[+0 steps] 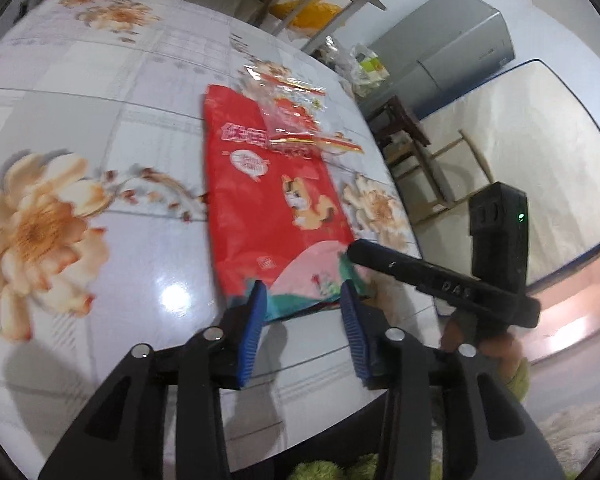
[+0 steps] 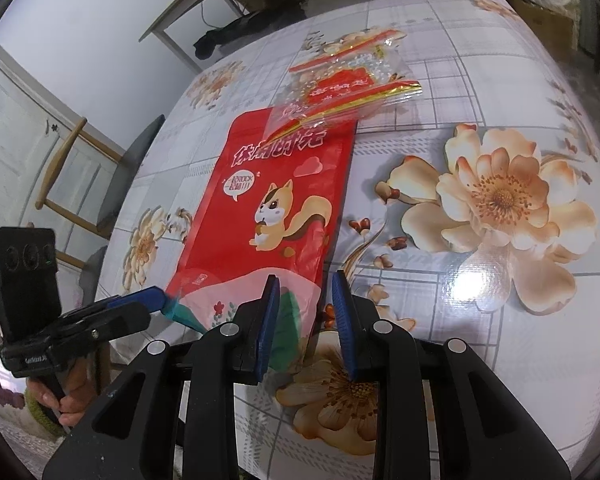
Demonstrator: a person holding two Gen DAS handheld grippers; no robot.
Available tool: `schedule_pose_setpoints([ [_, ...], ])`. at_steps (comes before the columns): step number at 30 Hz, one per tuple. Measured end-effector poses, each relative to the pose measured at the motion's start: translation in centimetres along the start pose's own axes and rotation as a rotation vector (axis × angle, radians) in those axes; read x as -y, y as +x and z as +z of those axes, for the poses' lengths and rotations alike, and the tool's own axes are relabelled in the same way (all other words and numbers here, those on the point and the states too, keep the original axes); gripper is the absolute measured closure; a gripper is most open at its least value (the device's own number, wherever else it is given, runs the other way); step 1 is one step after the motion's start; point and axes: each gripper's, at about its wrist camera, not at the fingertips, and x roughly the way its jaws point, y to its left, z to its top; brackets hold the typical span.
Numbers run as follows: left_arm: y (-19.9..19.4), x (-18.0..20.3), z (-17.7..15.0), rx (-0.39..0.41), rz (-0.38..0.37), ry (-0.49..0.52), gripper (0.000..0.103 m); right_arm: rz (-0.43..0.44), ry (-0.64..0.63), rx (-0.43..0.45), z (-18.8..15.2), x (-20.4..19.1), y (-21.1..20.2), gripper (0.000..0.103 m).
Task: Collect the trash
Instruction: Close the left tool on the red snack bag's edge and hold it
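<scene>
A red snack bag with a squirrel print (image 1: 276,200) lies flat on the flowered table, also in the right wrist view (image 2: 268,216). A crumpled clear wrapper with red and gold strips (image 1: 300,116) rests on its far end (image 2: 348,80). My left gripper (image 1: 304,296) is open, its blue pads either side of the bag's near edge. My right gripper (image 2: 305,300) is open over the bag's near right corner. The right gripper's finger shows in the left view (image 1: 440,280), touching the bag's corner. The left gripper shows at the bag's near left corner (image 2: 140,300).
The round table (image 1: 100,120) has a glossy floral cloth (image 2: 500,200). Beyond its edge stand a wooden chair (image 2: 72,184), a stool (image 1: 404,128), a grey fridge (image 1: 452,48), a side table with bags (image 1: 320,4) and a mattress (image 1: 520,140).
</scene>
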Motion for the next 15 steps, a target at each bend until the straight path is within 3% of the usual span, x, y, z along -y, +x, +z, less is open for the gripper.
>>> schedule_pose_setpoints([
  [4,-0.5,-0.2,-0.1,0.040,0.058,0.004,0.048,-0.009,-0.007,-0.002,0.1,-0.3,0.2,0.076],
  [8,1.1,-0.7,0.6,-0.011,0.131,-0.011,0.044,-0.013,-0.011,-0.003,0.1,-0.4,0.3,0.076],
  [10,1.5,-0.6,0.8,-0.013,0.122,-0.010,0.041,-0.018,-0.016,-0.003,0.1,-0.5,0.4,0.076],
  [15,2.3,-1.7,1.3,-0.036,-0.033,-0.134,0.041,-0.013,-0.019,-0.004,0.0,-0.6,0.6,0.076],
])
